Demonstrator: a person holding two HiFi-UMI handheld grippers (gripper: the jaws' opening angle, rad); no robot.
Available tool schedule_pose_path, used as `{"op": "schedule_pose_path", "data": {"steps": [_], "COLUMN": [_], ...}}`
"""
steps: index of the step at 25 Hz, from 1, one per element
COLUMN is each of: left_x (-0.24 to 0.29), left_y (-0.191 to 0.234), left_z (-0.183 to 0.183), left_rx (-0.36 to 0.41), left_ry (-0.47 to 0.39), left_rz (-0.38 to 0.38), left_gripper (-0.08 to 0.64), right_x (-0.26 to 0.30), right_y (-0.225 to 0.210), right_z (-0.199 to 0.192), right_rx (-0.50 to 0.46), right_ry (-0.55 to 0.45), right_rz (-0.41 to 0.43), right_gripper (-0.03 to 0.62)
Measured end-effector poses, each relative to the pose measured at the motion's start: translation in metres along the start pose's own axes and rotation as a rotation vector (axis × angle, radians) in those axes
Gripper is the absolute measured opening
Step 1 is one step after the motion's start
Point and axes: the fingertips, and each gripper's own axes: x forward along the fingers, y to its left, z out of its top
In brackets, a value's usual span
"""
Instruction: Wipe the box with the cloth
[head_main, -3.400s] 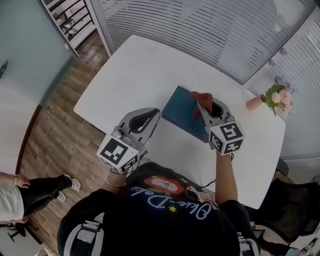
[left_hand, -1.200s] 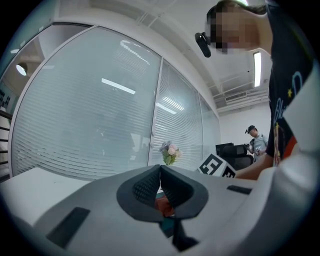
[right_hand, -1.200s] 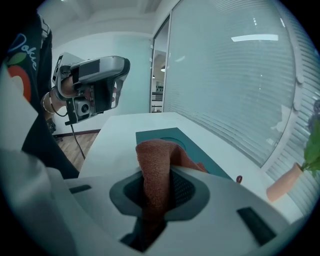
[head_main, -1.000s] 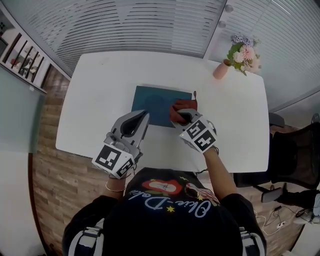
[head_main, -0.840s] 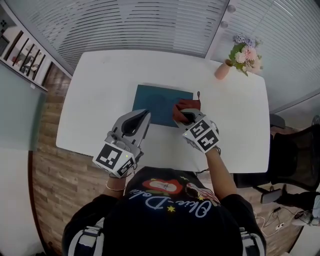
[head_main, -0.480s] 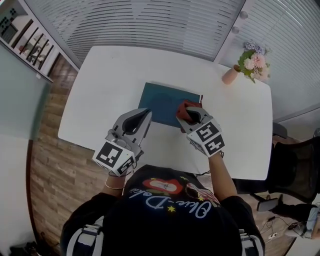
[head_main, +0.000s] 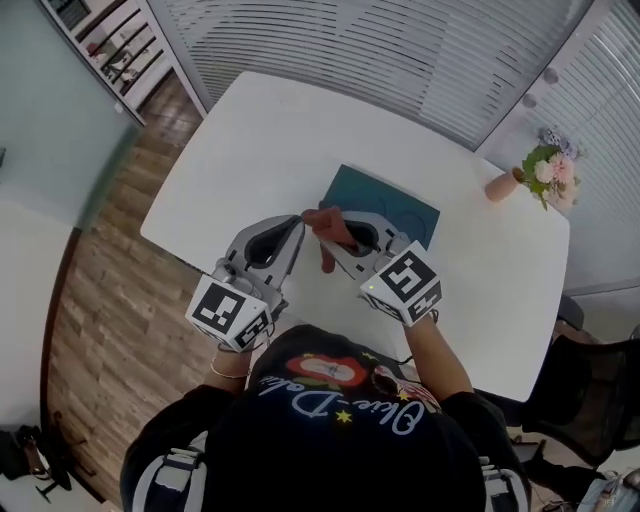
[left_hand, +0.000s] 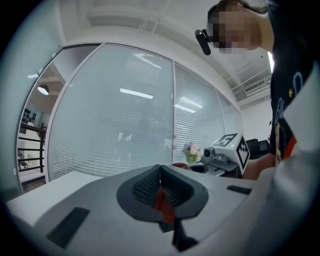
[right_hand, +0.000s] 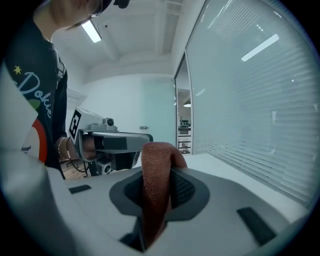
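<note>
The teal box (head_main: 395, 205) lies flat on the white table (head_main: 270, 130). My right gripper (head_main: 336, 236) is off the box's near-left corner, shut on the red cloth (head_main: 322, 220), and one end of the cloth hangs down. In the right gripper view the cloth (right_hand: 155, 185) bulges up between the pads. My left gripper (head_main: 298, 224) meets the cloth tip to tip. In the left gripper view its jaws (left_hand: 160, 170) are closed, and a strip of the red cloth (left_hand: 161, 202) shows between the pads. Nothing lies on the box top.
A pink vase of flowers (head_main: 540, 175) stands at the table's far right. The table's near edge runs just under both grippers, with wooden floor (head_main: 110, 260) to the left. A window wall with blinds (head_main: 400, 50) lies beyond the table.
My right gripper lifted the cloth off the box and carried it left to my left gripper's tips. The left gripper stayed in place, and the head view swung.
</note>
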Motion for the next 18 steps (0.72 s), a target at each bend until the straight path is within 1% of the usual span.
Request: {"op": "schedule_pose_path", "data": {"steps": [2, 4, 7, 9, 13, 18], "left_x": [-0.011, -0.023, -0.035, -0.039, -0.034, -0.016], "left_y": [0.008, 0.016, 0.025, 0.028, 0.024, 0.011], "left_z": [0.000, 0.000, 0.000, -0.001, -0.003, -0.003], "left_rx": [-0.002, -0.004, -0.007, -0.016, -0.037, -0.034], "left_ry": [-0.001, -0.001, 0.001, -0.001, -0.001, 0.004], "left_rz": [0.040, 0.076, 0.112, 0.120, 0.096, 0.019], "left_gripper": [0.005, 0.005, 0.005, 0.005, 0.005, 0.005], "right_x": [0.015, 0.029, 0.039, 0.040, 0.031, 0.010], "right_y": [0.005, 0.010, 0.011, 0.009, 0.002, -0.002], "right_z": [-0.007, -0.021, -0.038, -0.045, -0.059, -0.073], "right_rx": [-0.008, -0.021, -0.022, -0.015, 0.005, 0.057], "right_ry": [0.027, 0.085, 0.140, 0.159, 0.187, 0.205], "right_rz": [0.025, 0.037, 0.033, 0.021, -0.015, -0.065], "right_gripper": [0.061, 0.061, 0.061, 0.061, 0.061, 0.061]}}
